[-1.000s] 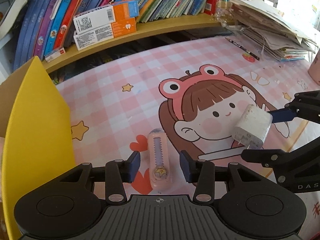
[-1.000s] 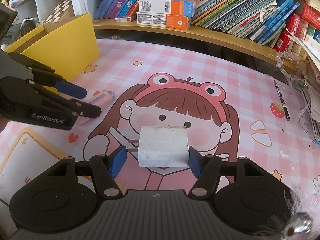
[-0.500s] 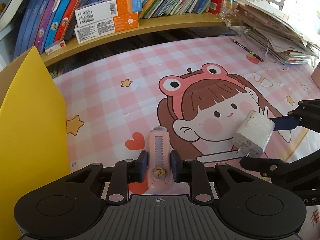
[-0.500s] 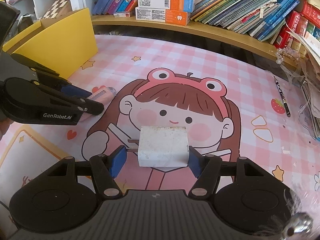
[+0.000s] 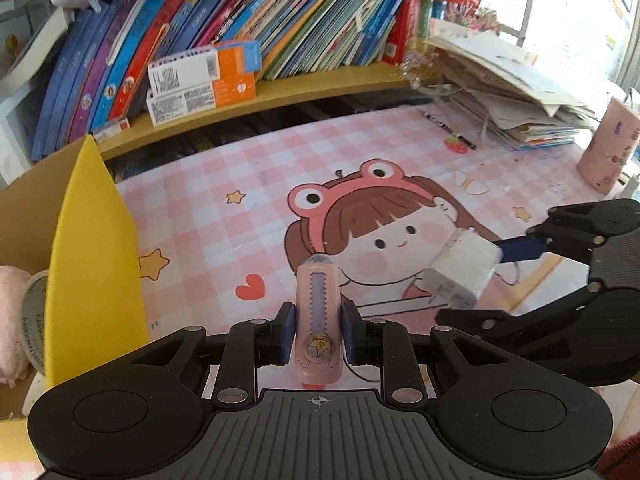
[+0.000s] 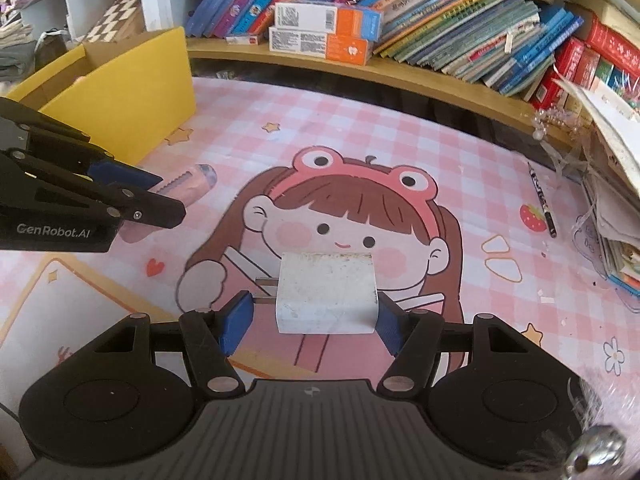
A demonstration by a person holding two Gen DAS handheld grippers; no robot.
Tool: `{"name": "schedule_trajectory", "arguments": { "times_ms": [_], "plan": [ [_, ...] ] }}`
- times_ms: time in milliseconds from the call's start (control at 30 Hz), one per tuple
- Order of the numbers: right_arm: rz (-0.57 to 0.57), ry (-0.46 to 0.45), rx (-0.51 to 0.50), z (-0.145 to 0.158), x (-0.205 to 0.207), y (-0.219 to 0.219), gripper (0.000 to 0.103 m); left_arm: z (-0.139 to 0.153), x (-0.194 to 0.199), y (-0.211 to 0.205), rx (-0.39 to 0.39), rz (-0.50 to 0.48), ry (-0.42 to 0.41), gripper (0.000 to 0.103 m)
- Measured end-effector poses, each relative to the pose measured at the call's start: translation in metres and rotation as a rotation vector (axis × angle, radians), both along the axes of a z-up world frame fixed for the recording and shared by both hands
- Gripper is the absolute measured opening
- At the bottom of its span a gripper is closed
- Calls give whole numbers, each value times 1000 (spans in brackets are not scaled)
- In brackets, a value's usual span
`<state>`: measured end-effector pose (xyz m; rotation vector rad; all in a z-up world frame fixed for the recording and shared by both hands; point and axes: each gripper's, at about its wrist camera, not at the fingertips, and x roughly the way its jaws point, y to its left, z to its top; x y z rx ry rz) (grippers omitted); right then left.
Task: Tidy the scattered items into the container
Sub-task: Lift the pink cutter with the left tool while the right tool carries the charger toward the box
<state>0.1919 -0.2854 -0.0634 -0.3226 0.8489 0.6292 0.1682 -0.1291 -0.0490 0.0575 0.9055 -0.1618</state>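
1. One yellow cardboard box [image 5: 94, 264] at far left, open top; inside it one pink plush [image 5: 12, 320] and one tape roll [image 5: 34, 320], partly hidden by the wall.
2. Left gripper [image 5: 318, 330]: blue pads clamped on one pink utility knife [image 5: 318, 312], its tip clear of the mat [image 5: 208, 216], just right of the box wall.
3. Open mat between knife and charger, and beyond to the shelf [image 5: 304, 88].
4. Right gripper [image 6: 312, 316]: jaws closed on one white charger [image 6: 326, 292], prongs toward the left pad, right pad on the body.
5. Right edge: one pencil [image 6: 542, 196], one paper stack [image 5: 508, 92], one pink cup [image 5: 606, 152]. Two orange-white cartons [image 5: 202, 80] stacked on the shelf.
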Motion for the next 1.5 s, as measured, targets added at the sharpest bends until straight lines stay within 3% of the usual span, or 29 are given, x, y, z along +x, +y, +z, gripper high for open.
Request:
{"name": "schedule_trajectory", "arguments": {
  "times_ms": [433, 833, 1133, 1500],
  "plan": [
    [-7, -29, 18, 21, -38, -3, 62, 28, -48, -1, -30, -22, -66, 23],
    [-69, -43, 5, 31, -71, 9, 63, 37, -75, 9, -65, -106, -98, 23],
    [-75, -55, 0, 42, -99, 46, 63, 53, -100, 47, -91, -123, -141, 23],
    [-32, -116, 12, 69, -122, 108, 62, 75, -133, 112, -125, -75, -213, 23]
  ]
}}
